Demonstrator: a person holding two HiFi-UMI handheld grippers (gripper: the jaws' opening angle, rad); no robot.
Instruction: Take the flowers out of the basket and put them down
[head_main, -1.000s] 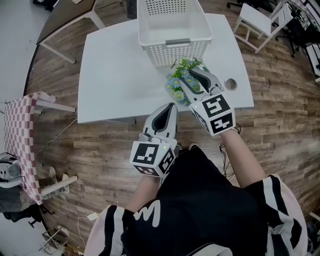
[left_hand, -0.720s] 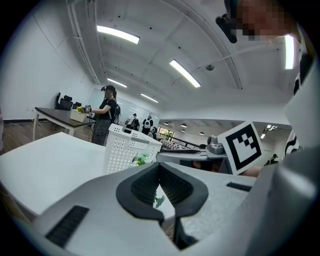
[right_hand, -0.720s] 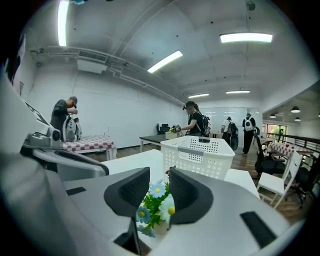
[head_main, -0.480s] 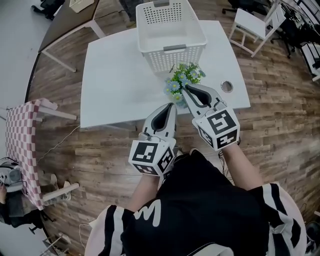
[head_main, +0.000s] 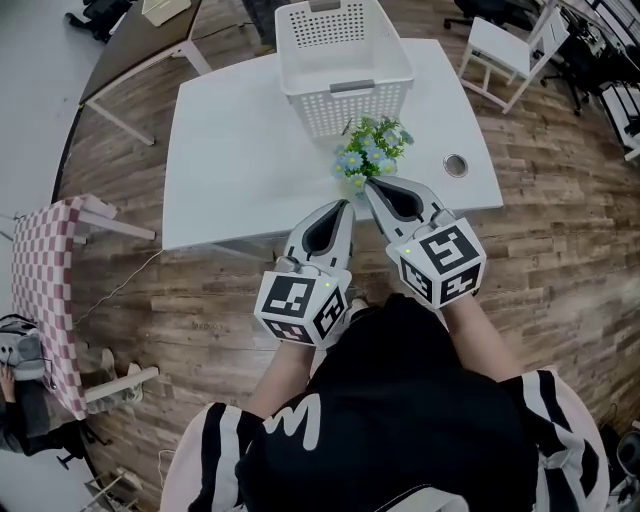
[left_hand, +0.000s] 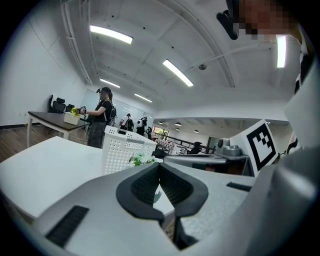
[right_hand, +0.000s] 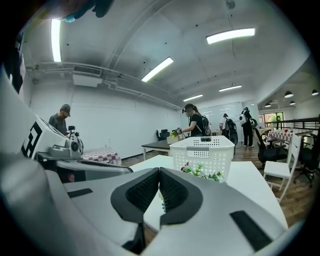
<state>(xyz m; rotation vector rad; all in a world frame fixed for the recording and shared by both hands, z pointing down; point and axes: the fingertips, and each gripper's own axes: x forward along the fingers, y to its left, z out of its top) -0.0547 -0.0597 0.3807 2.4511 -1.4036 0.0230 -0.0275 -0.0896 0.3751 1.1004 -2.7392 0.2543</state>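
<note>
Item: flowers (head_main: 370, 152), one small bunch with blue and pale heads and green leaf. Place: on the white table (head_main: 230, 150), just ahead of the right gripper (head_main: 368, 184) and clear of its tips, beside the near wall of the basket (head_main: 350, 108) and outside it. Right gripper: jaws pressed together with nothing between them. They have just been closing. A second ago they stood spread about the bunch, and the gripper now sits drawn back toward the person with the bunch left behind. Left gripper (head_main: 345, 206): jaws together, empty, just left of the right gripper at the table's near edge, and hardly shifted. Basket: appears empty, though the steep angle hides its near inner wall. Reading: the set-down looks finished, with no flower left to fetch.
</note>
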